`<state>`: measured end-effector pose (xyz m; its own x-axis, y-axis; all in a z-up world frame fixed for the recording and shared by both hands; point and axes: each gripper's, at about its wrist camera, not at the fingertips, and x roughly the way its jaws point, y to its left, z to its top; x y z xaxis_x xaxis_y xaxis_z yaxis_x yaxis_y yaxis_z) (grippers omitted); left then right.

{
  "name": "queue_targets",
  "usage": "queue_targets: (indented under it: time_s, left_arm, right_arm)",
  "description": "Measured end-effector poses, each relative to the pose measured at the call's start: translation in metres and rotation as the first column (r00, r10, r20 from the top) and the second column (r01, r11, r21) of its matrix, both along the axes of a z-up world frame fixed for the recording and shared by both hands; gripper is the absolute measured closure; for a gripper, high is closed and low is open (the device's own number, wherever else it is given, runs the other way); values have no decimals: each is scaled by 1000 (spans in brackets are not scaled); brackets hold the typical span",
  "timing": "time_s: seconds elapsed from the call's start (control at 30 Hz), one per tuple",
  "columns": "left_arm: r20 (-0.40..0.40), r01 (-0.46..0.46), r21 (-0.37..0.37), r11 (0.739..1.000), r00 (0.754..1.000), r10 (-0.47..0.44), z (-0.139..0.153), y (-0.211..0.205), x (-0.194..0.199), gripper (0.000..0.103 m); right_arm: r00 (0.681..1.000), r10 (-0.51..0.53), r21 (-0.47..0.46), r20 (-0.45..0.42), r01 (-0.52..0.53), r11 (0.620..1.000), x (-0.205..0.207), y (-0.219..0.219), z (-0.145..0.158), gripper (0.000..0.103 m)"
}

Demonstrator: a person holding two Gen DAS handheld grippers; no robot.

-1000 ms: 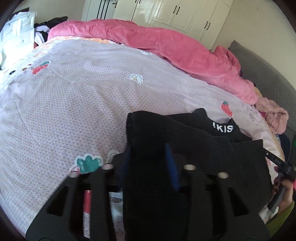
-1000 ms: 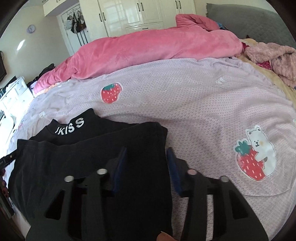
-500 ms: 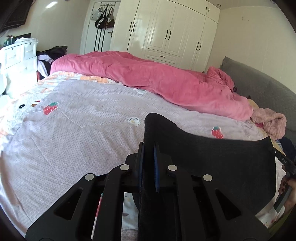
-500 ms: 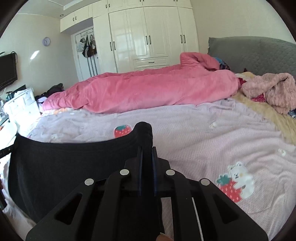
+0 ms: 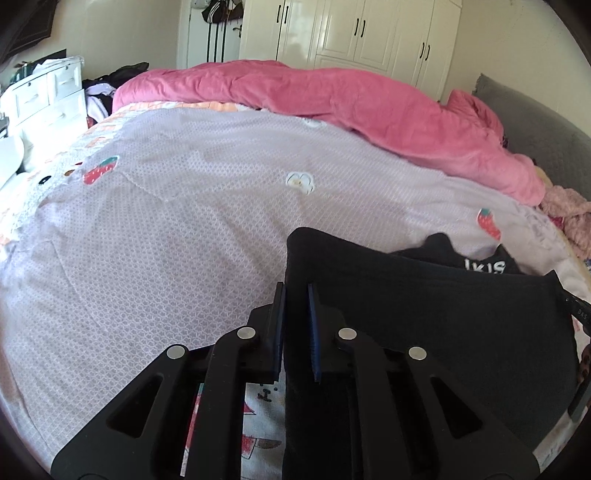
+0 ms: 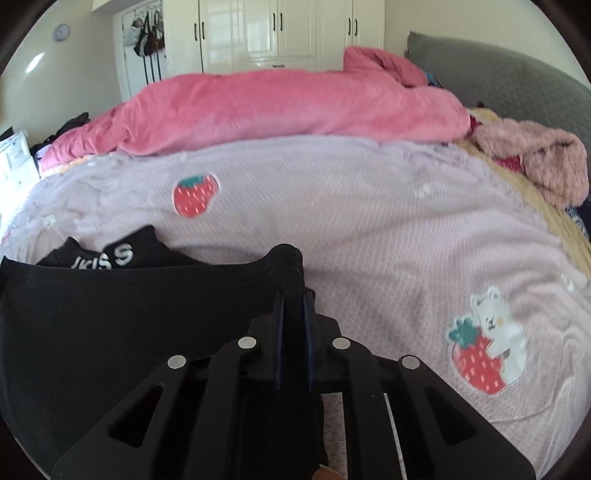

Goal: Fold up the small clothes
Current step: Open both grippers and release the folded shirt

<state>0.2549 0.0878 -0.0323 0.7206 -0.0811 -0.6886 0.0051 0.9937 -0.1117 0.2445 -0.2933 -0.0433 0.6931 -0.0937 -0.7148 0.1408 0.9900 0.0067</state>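
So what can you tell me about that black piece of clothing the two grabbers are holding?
The black garment looks like soft, matte knit fabric. It is stretched between the left gripper and the right gripper, each pinching a top corner, so its upper edge sags slightly between them. Behind this edge, a black band with white lettering lies on the lilac strawberry-print bedspread. Whether that band is part of the same garment, I cannot tell.

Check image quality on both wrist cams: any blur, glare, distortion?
Left wrist: sharp, daylit; glare on the wardrobe doors; fisheye bends the bed edge; black garment shows almost no detail. Right wrist: slightly soft, probably motion blur, clearest on the strawberry patch and the lettering; same glare on wardrobe doors; dark vignette in the corners.
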Motion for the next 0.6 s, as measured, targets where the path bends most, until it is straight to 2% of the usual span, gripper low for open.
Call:
queue_targets:
  time_s: [0.2, 0.27, 0.33, 0.4, 0.53, 0.6]
  left_arm:
    - [-13, -24, -8, 1000, 1000, 24, -5, 7, -1, 81]
    - [-15, -31, -23, 999, 999, 31, -4, 10, -3, 79]
    - [-9, -41, -37, 999, 999, 40, -1, 13, -6, 76]
    - [7, -58, -32, 998, 998, 58, 6, 15, -10, 72]
    - [60, -67, -15, 998, 996, 68, 25, 14, -25, 67]
    - [82, -60, -13, 998, 995, 61, 34, 12, -32, 58]
  right_arm:
    - [1000, -16, -17, 8, 16, 1000, -5, 1, -1, 82]
    - [999, -26, -21, 24, 26, 999, -10, 0, 2, 68]
    - [998, -29, -6, 59, 29, 1000, -19, -3, 8, 64]
    - [996, -32, 9, 86, 31, 999, -27, -6, 15, 54]
    - [991, -25, 31, 128, 21, 999, -41, -9, 27, 50]
    - [989, -12, 37, 146, 7, 999, -48, -7, 32, 47]
